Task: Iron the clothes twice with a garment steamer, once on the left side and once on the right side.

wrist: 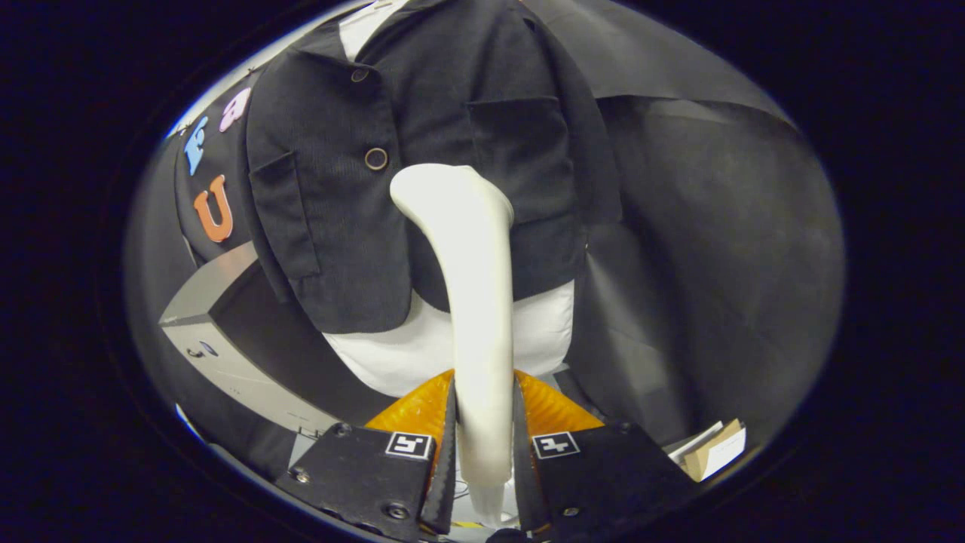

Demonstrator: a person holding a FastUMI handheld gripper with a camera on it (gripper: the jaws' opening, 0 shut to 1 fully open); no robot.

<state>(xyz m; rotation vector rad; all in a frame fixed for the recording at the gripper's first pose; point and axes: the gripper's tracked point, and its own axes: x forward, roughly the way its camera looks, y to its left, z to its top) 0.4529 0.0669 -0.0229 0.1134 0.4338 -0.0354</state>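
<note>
Cream-white plastic fills the gap between the two fingers: the gripper [485, 445] is clamped on the handle of the garment steamer [476, 302], one finger pressing each side, with only the handle's width between them. From that grip the steamer rises straight ahead and bends at its top into a broad head, which lies against the front of a dark corduroy jacket [422, 151], just beside the lower button [375, 158] and over the edge of a chest pocket (whether the head truly touches the cloth cannot be told). A white shirt [407, 354] hangs out below the jacket's hem, behind the steamer's neck. Beyond the fingers to one side stands a grey box-like unit [219, 332]; to the other, near the black backdrop, lies a small stack of cardboard and paper [712, 449].
</note>
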